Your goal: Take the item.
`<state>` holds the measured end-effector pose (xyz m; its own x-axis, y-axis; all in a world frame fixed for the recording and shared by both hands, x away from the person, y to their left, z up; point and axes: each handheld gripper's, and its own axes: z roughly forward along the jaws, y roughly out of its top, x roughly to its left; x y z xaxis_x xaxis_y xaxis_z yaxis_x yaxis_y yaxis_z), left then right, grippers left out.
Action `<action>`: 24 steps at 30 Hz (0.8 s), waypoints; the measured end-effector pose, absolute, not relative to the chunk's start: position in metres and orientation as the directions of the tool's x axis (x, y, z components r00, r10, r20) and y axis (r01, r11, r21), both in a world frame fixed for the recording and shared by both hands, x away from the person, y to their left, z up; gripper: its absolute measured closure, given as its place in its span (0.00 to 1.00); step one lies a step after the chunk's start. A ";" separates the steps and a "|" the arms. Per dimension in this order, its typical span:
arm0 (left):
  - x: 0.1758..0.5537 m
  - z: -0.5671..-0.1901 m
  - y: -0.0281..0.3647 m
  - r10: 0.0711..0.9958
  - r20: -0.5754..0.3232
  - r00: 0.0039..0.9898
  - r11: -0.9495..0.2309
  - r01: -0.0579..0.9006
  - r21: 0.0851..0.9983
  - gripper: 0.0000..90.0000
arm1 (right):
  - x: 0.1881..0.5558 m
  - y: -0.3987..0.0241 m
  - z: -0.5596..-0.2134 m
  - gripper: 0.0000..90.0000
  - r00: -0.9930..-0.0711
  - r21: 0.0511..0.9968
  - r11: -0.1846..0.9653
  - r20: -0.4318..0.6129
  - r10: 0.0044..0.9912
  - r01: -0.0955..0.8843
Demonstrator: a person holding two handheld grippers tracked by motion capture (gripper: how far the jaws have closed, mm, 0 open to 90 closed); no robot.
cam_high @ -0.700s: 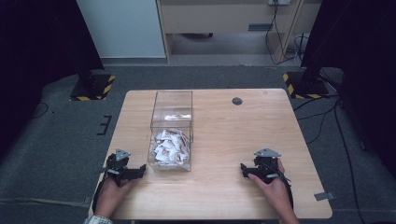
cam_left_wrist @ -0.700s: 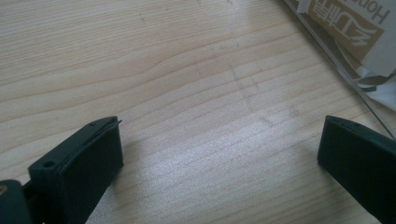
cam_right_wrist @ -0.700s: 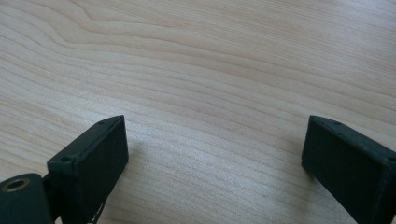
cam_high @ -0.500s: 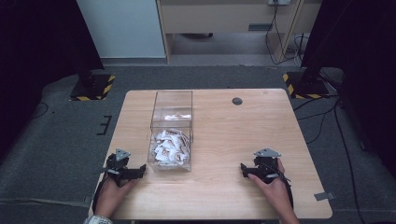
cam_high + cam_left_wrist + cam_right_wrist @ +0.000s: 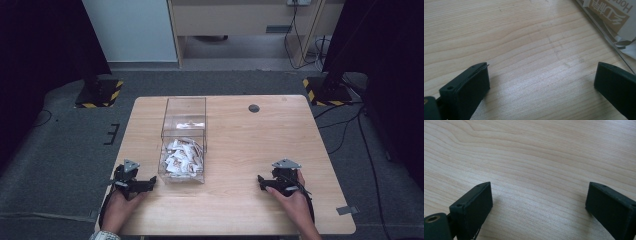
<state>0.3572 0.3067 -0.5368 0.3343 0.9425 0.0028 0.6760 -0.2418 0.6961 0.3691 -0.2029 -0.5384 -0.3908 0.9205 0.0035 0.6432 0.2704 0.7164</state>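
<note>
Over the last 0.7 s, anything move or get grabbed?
No visible change. Nothing was taken hold of or let go. The left gripper sits beside the clear box of white packets, and the right gripper rests near the table's front right, both with jaws apart over bare wood, as before.

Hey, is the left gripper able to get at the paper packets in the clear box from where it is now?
Probably yes: the left gripper is open beside the clear box, whose top looks open, so the paper packets seem reachable from above.
</note>
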 end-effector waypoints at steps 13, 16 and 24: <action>0.357 -0.537 0.307 0.942 0.003 0.334 -0.242 0.676 0.696 0.00 | 0.368 -0.204 -0.532 0.09 -0.394 0.710 0.272 0.008 0.919 0.649; 0.357 -0.537 0.307 0.942 0.003 0.334 -0.242 0.676 0.696 0.00 | 0.367 -0.204 -0.531 0.09 -0.397 0.714 0.271 0.011 0.918 0.645; 0.357 -0.537 0.307 0.942 0.003 0.334 -0.242 0.676 0.696 0.00 | 0.365 -0.202 -0.527 0.10 -0.412 0.716 0.281 0.010 0.911 0.639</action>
<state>0.3572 0.3067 -0.5367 0.3343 0.9424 0.0029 0.6761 -0.2420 0.6959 0.3654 -0.2022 -0.5275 -0.4117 0.9112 0.0100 0.6393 0.2810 0.7157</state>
